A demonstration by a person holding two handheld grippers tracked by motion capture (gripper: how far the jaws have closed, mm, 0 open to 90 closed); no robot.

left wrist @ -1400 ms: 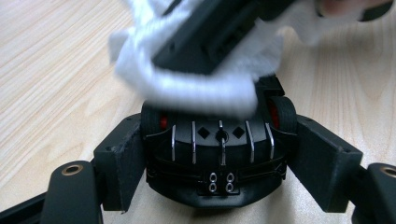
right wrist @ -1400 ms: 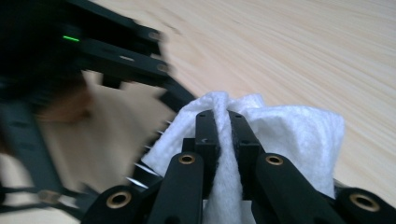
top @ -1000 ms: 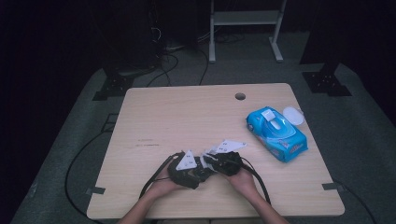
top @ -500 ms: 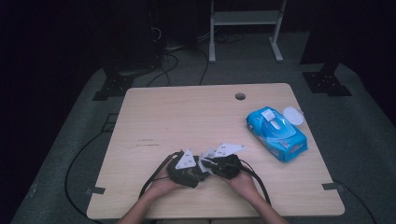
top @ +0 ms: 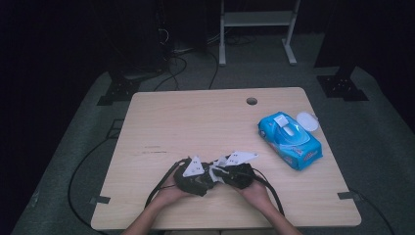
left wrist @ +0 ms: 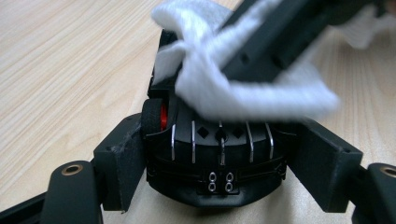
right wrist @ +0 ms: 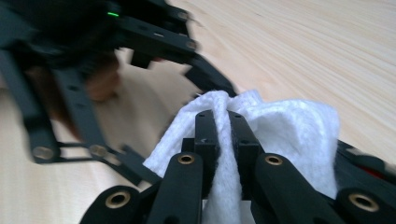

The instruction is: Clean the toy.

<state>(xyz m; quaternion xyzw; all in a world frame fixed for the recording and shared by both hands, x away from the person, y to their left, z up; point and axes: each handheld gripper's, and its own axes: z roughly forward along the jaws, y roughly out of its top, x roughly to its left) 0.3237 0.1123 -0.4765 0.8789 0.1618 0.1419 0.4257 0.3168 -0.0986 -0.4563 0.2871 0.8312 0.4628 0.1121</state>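
Note:
A black toy car (left wrist: 205, 144) with a red wheel hub sits between the jaws of my left gripper (left wrist: 219, 161), which is shut on its sides just above the table. My right gripper (right wrist: 222, 123) is shut on a white wipe (right wrist: 285, 135). The wipe (left wrist: 252, 91) lies pressed over the top of the car. In the high view both grippers meet near the table's front edge, the left gripper (top: 195, 178) facing the right gripper (top: 232, 175), with the wipe (top: 219, 165) between them. The car's front is hidden under the wipe.
A blue pack of wipes (top: 291, 139) lies at the right of the wooden table (top: 195, 122), its white lid (top: 308, 121) flipped open. A cable hole (top: 251, 101) is near the far edge. Cables trail from both grippers over the front edge.
Both hands stay in the same spot near the front edge. The right gripper with the wipe shifts slightly against the car.

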